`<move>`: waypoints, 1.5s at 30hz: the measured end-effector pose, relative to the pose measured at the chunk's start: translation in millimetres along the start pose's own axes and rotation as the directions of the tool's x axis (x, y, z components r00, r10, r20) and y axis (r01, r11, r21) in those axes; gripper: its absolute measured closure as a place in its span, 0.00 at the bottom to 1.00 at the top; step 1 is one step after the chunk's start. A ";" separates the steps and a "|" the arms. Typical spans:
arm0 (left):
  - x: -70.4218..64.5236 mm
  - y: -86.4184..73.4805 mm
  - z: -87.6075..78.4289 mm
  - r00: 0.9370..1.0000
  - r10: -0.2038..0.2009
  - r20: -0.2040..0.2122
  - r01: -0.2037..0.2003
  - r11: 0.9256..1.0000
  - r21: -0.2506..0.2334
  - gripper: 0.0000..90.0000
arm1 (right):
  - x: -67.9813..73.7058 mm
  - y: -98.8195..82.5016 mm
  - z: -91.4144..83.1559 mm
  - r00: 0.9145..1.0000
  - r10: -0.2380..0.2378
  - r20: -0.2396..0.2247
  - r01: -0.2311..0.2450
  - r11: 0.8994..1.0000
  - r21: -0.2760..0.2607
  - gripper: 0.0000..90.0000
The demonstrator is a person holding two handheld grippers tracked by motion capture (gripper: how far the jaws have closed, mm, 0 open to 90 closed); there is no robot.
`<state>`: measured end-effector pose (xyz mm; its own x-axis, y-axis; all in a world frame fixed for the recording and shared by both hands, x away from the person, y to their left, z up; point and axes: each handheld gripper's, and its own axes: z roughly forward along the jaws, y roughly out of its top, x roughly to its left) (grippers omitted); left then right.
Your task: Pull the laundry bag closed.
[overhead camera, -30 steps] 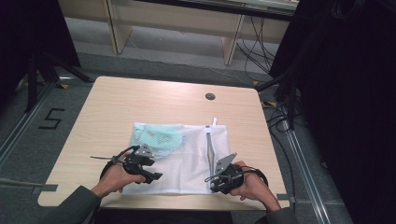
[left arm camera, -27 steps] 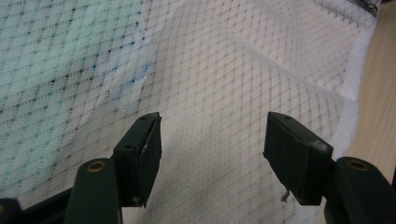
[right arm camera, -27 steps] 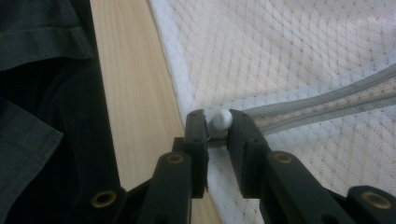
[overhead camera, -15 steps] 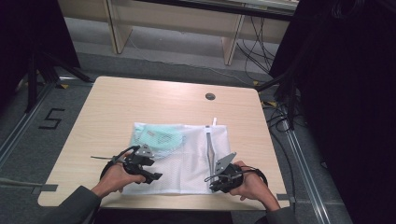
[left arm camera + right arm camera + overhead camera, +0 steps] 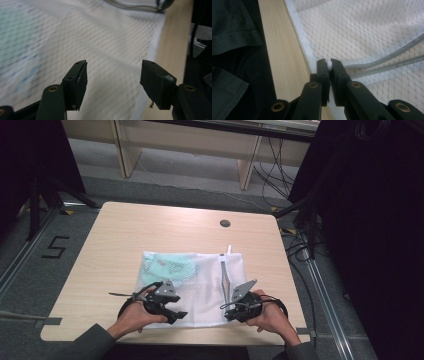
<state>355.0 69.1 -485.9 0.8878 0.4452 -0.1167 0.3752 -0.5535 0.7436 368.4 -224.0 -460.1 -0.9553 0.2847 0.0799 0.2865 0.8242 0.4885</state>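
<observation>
A white mesh bag [image 5: 200, 287] lies flat on the wooden table [image 5: 150, 230], and a pale green garment [image 5: 167, 267] shows through its left half. A grey zipper [image 5: 224, 277] runs down the bag's right part. My right gripper [image 5: 228, 312] sits at the bag's near right corner. In the right gripper view its jaws [image 5: 328, 63] are shut on the bag's white hem, close to the zipper [image 5: 392, 60]. My left gripper [image 5: 175, 314] is over the bag's near left edge. It stands open [image 5: 113, 77] above the mesh [image 5: 87, 37], with nothing between its pads.
The table's near edge runs just below both hands. A round cable hole [image 5: 225, 223] sits at the back of the table. The zipper's pull tab [image 5: 229, 249] sticks out past the bag's far edge. Dark sleeve fabric [image 5: 234, 50] lies left of the right gripper.
My left gripper has slid a little to the right, further onto the bag. The right hand has kept its place.
</observation>
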 end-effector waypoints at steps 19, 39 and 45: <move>-54.8 21.2 69.3 0.993 0.112 0.047 -0.106 0.988 -0.115 0.58 | -3.3 8.3 -9.7 0.999 0.049 0.022 -0.048 0.998 -0.041 0.96; -58.8 25.9 86.2 0.979 0.203 0.003 -0.201 0.971 -0.128 0.96 | -5.5 8.2 -10.5 0.999 0.043 0.016 -0.042 0.998 -0.051 0.96; -58.5 26.3 86.1 0.974 0.225 -0.004 -0.224 0.967 -0.120 0.98 | -8.1 3.1 -10.5 0.999 0.052 0.009 -0.052 0.998 -0.043 0.96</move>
<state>335.9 -32.1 -516.2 0.9485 0.3119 0.0558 0.1327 -0.5508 0.8240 376.2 -228.9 -450.0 -0.9383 0.3317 0.0975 0.3321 0.7864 0.5209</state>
